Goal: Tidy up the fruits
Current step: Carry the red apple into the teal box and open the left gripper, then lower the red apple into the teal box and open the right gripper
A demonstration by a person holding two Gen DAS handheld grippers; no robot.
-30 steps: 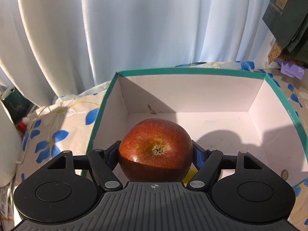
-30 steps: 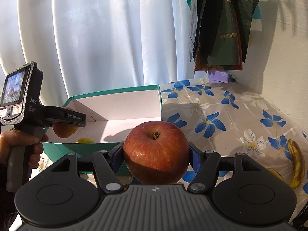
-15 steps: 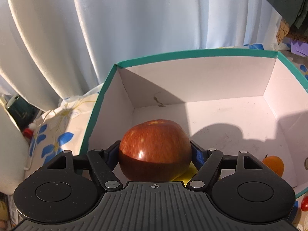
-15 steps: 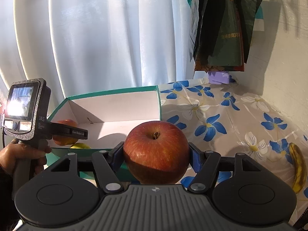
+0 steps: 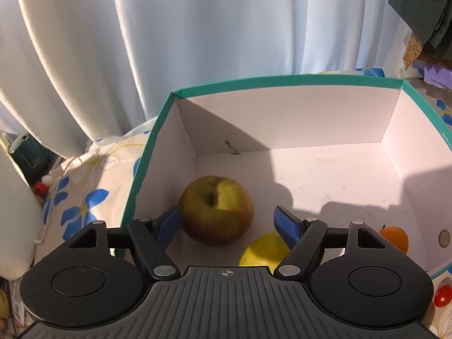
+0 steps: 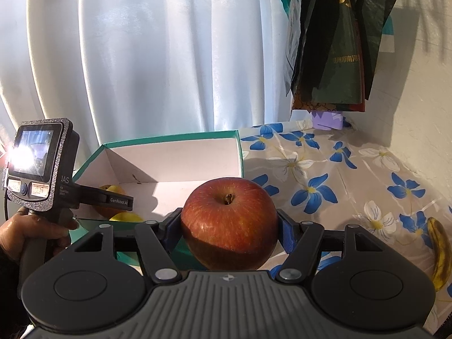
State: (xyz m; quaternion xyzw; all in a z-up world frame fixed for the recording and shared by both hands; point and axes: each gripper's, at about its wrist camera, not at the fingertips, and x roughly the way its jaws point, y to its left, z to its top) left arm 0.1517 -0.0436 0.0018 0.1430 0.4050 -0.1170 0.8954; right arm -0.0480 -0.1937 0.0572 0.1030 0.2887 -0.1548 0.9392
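Left wrist view only: left tongs (image 5: 227,221) spread wide and empty inside the teal-rimmed box (image 5: 282,80), over a greenish apple (image 5: 216,210) on the box floor, beside a yellow fruit (image 5: 264,250) and an orange (image 5: 395,237). Right wrist view only: right tongs (image 6: 227,226) clamped on a red apple (image 6: 228,223) (outside the box), banana (image 6: 440,251) on the flowered table (image 6: 353,178). Behind: white curtain (image 6: 169,56), hanging bags (image 6: 339,42).

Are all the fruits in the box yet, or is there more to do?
Not yet. In the box already: a brownish apple just below the open left tongs, a yellow fruit and an orange. In hand: the right tongs grip a red apple, not over the box yet. Left: a banana on the flowered cloth.
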